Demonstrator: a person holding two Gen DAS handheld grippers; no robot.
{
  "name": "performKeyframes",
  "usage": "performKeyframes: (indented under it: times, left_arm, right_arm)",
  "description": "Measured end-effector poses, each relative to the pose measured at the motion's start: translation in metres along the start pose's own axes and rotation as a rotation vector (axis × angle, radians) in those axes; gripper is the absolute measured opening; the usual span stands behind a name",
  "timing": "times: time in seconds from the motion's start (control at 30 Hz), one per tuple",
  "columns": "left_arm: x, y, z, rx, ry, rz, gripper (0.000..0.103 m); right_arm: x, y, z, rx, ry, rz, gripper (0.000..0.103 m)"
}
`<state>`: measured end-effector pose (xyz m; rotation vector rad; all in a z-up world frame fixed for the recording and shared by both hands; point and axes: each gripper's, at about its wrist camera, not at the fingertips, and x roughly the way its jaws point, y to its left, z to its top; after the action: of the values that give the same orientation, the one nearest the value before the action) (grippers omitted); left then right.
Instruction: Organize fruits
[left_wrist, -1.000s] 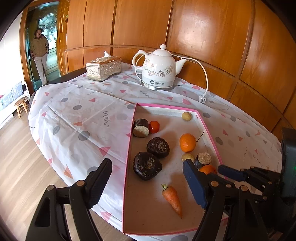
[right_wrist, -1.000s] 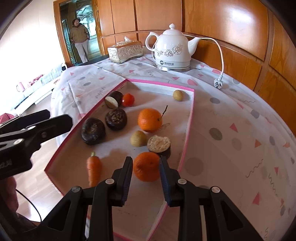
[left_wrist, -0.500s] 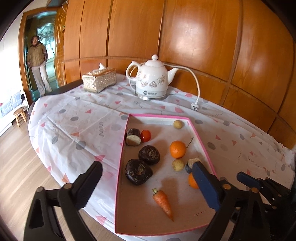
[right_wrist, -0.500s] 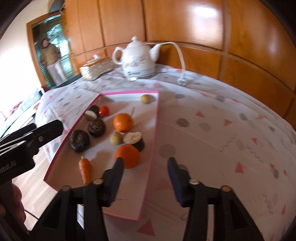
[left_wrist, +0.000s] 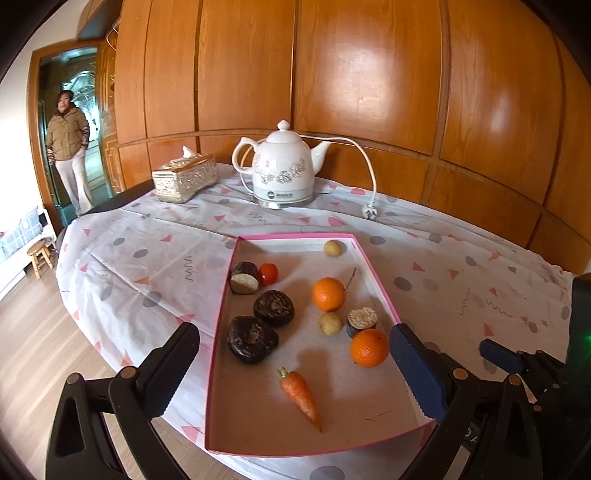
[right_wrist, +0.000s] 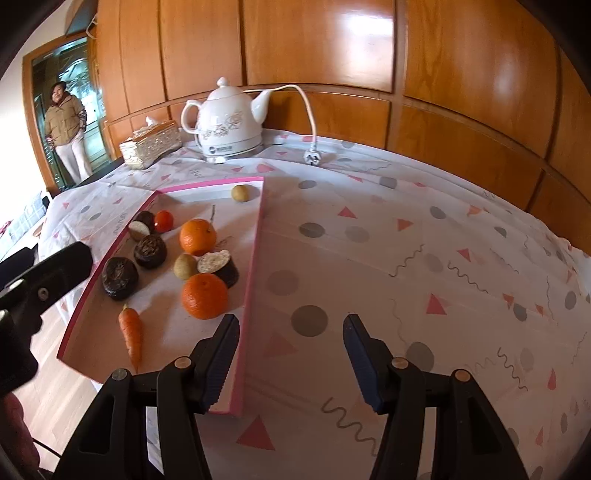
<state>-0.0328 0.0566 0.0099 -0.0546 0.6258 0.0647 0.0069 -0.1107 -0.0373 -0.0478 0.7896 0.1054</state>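
Note:
A pink-rimmed tray (left_wrist: 221, 332) (right_wrist: 255, 258) lies on the table and holds two oranges (left_wrist: 368, 347) (left_wrist: 328, 294), a carrot (left_wrist: 300, 393), a small red fruit (left_wrist: 267, 273), two small yellow-brown fruits (left_wrist: 330, 323), and several dark round fruits (left_wrist: 252, 339). The near orange (right_wrist: 204, 295) lies by the tray's right rim. My left gripper (left_wrist: 295, 369) is open and empty, held above the tray's near end. My right gripper (right_wrist: 290, 360) is open and empty, over the tablecloth just right of the tray.
A white electric kettle (left_wrist: 282, 166) with a loose cord and plug (left_wrist: 370, 212) stands at the back of the table beside a tissue box (left_wrist: 184, 178). A person (left_wrist: 68, 147) stands in the doorway at far left. The table edge drops off at left.
My right gripper let go of the near orange, opened wide and drew back to the right, off the tray. My left gripper rose and pulled back, still open.

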Motion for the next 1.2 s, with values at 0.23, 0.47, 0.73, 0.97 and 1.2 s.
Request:
performKeyframes:
  times: [0.23, 0.47, 0.73, 0.97, 1.2]
  left_arm:
    - [-0.0003, -0.0015, -0.0002, 0.003, -0.005, 0.022, 0.103]
    - [0.0014, 0.0, -0.0007, -0.009, 0.005, 0.022, 0.103]
    - [0.003, -0.0019, -0.0016, 0.004, 0.009, 0.014, 0.103]
    - [0.0032, -0.0021, -0.002, 0.002, 0.011, 0.011, 0.103]
    - [0.0037, -0.0006, -0.0019, -0.005, 0.014, 0.012, 0.103]
  right_arm:
    - [0.0006, -0.0005, -0.0012, -0.001, 0.001, 0.003, 0.059]
    - [0.0006, -0.0002, -0.0013, 0.002, -0.001, 0.0, 0.059]
    - [0.0006, 0.0002, -0.0011, -0.005, -0.002, -0.002, 0.059]
    - [0.0009, 0.0006, -0.0007, -0.008, -0.005, -0.004, 0.059]
    - [0.0005, 0.001, 0.0001, -0.012, -0.011, -0.006, 0.059]
